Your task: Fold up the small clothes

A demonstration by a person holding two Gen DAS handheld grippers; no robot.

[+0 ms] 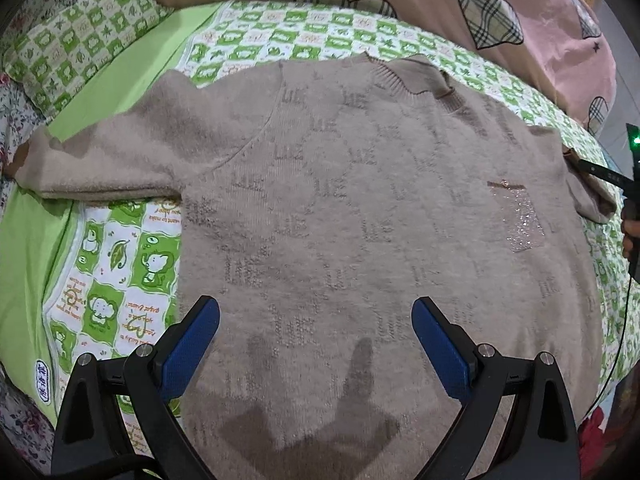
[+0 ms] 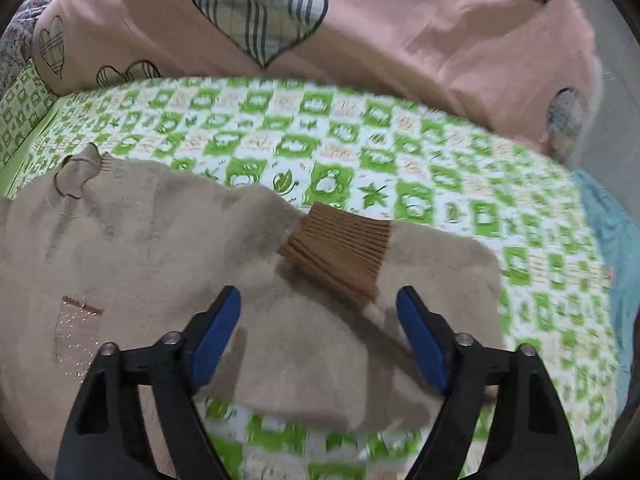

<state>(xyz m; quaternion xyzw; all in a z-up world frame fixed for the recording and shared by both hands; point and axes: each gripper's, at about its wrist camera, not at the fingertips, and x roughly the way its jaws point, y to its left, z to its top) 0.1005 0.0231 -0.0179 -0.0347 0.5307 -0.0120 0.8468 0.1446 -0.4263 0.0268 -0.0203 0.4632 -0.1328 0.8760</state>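
The left wrist view showed the whole fuzzy beige knitted sweater (image 1: 360, 200) lying flat on the green-and-white checked bed sheet (image 1: 120, 264), one sleeve stretched out ahead and to the left of the left tool (image 1: 316, 334), with a glittery patch (image 1: 520, 216) ahead to its right. Only the right wrist view showed the other sleeve folded inward, its ribbed tan cuff (image 2: 340, 252) lying just ahead of the right tool (image 2: 318, 328), between its fingers. Both tools hovered low over the sweater, tilted downward, jaws spread wide and holding nothing. A pink quilt with plaid hearts (image 2: 380, 32) lay beyond the sweater.
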